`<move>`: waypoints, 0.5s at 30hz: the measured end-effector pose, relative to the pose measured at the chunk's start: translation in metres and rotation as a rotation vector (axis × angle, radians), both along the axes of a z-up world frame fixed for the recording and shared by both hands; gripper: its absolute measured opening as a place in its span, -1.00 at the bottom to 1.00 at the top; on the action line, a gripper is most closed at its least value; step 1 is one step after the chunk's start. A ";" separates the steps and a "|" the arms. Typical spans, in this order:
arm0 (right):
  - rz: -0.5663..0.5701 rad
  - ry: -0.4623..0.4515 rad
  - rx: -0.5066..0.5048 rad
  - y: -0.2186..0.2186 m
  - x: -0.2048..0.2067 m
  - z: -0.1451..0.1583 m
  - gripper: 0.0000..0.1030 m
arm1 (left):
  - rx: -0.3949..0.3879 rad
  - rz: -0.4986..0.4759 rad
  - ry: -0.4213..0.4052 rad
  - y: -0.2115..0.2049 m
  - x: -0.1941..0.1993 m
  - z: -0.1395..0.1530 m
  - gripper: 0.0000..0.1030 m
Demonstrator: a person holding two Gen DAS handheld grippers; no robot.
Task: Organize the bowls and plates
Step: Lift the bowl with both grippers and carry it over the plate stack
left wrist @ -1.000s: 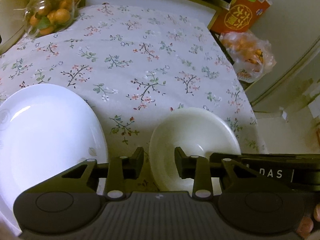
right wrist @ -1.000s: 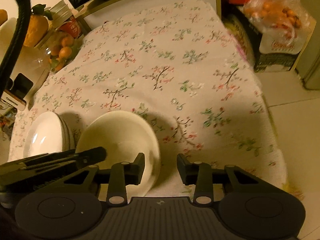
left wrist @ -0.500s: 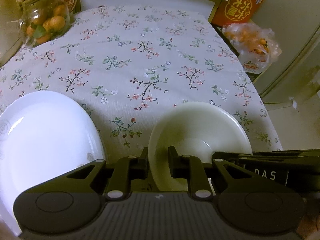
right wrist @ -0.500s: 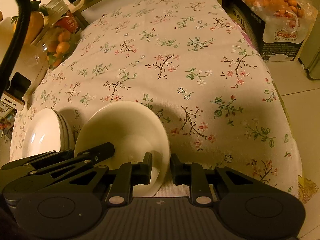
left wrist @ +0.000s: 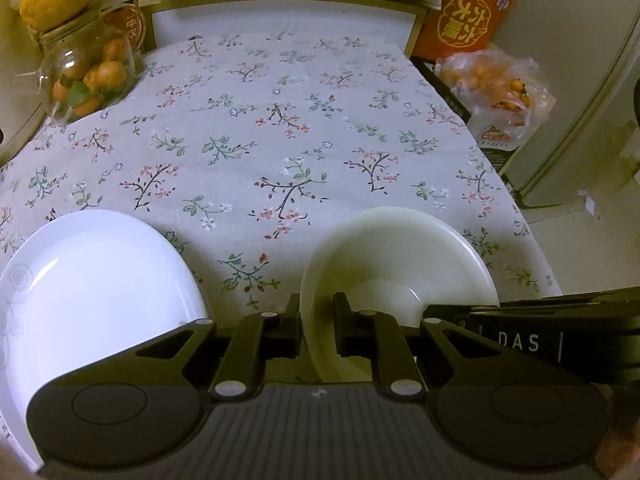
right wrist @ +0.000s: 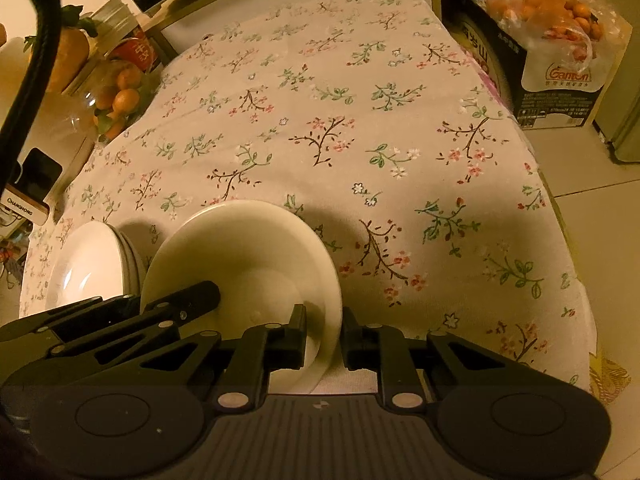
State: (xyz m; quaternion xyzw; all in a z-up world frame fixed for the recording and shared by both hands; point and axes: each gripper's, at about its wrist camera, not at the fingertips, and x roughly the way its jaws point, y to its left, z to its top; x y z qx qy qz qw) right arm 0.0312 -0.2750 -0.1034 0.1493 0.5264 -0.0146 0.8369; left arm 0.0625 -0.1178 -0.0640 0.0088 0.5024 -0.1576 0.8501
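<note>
A cream bowl (left wrist: 396, 256) sits on the floral tablecloth near the front edge; it also shows in the right wrist view (right wrist: 240, 248). My left gripper (left wrist: 317, 326) is shut on the bowl's left rim, one finger inside and one outside. My right gripper (right wrist: 324, 334) is shut on its right rim the same way. A stack of white plates (left wrist: 92, 280) lies to the bowl's left, seen also in the right wrist view (right wrist: 88, 268).
A glass jar of oranges (left wrist: 90, 76) stands at the table's back left. An orange carton (left wrist: 476, 8) and a bag of oranges (left wrist: 496, 84) sit off the table's right side. The table's right edge (right wrist: 560, 216) drops to a tiled floor.
Both grippers have closed from open onto the bowl's rim, left on the left side, right on the right side. The bowl stays on the cloth.
</note>
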 end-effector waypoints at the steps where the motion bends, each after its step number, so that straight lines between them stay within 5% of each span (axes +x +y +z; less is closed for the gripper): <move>1: -0.002 0.000 0.001 0.000 0.000 0.000 -0.69 | 0.000 0.000 0.000 0.000 0.000 0.000 -0.74; 15: 0.007 -0.057 -0.036 0.004 -0.005 0.017 -0.67 | -0.004 0.017 -0.051 -0.001 -0.005 0.017 -0.75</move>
